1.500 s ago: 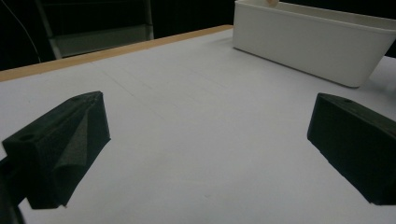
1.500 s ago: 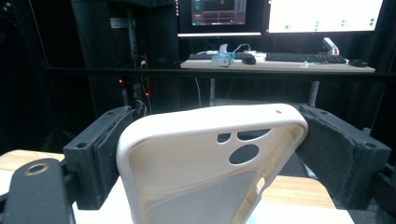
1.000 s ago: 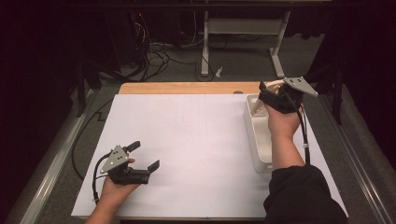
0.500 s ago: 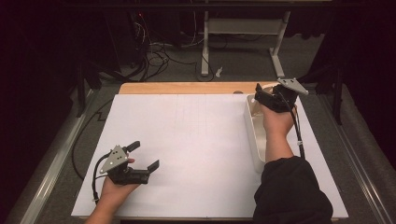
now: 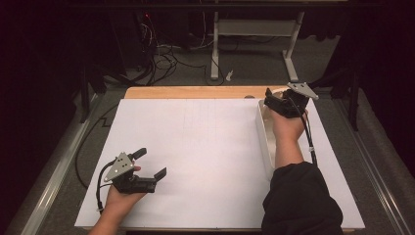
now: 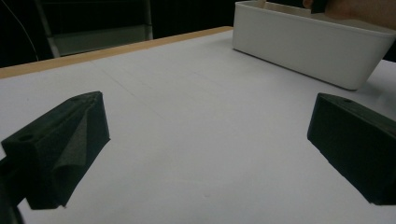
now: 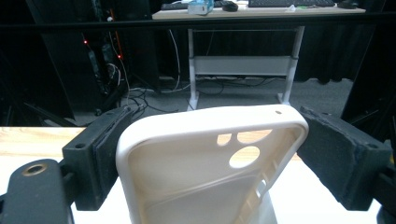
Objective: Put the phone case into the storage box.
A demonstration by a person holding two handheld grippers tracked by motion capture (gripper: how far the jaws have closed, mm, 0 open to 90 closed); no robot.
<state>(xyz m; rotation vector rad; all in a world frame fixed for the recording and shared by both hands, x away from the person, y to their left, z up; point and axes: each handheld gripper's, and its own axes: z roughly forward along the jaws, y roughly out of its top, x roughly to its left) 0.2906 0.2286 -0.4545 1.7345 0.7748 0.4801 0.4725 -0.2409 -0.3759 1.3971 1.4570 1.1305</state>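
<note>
A wooden worktop point(image 5: 195, 92) is covered almost wholly by a smooth white sheet point(image 5: 210, 156), matte and unmarked apart from faint pencil-like lines; a strip of pale wood shows along the far edge. Around it the room is dark: a grey floor with tangled cables point(image 5: 166, 54), black drapes, and a white-legged desk point(image 5: 254, 34) beyond. In the right gripper view that desk carries a keyboard point(image 7: 289, 3) and small items too blurred to name.

At the left, near the front edge, the left hand-held gripper point(image 5: 149, 164) rests low over the sheet in the person's left hand point(image 5: 120, 196), a grey three-cornered plate on top and a cable looping from it. Its jaws are spread wide, with nothing between them; in the left gripper view they are blunt black wedges faced with foam, bare sheet lying in the gap.

At the right, a long white rectangular bin point(image 5: 264, 132), glossy plastic with straight walls, stands on the sheet. The right hand-held gripper point(image 5: 269, 100) hovers above the bin's far end, held in a hand with a dark sleeve point(image 5: 298, 205). Its padded jaws pinch a cream phone case point(image 7: 210, 163) by its long sides: soft-looking, rounded at the corners, hollow side toward the camera, with camera cut-outs near the top.
</note>
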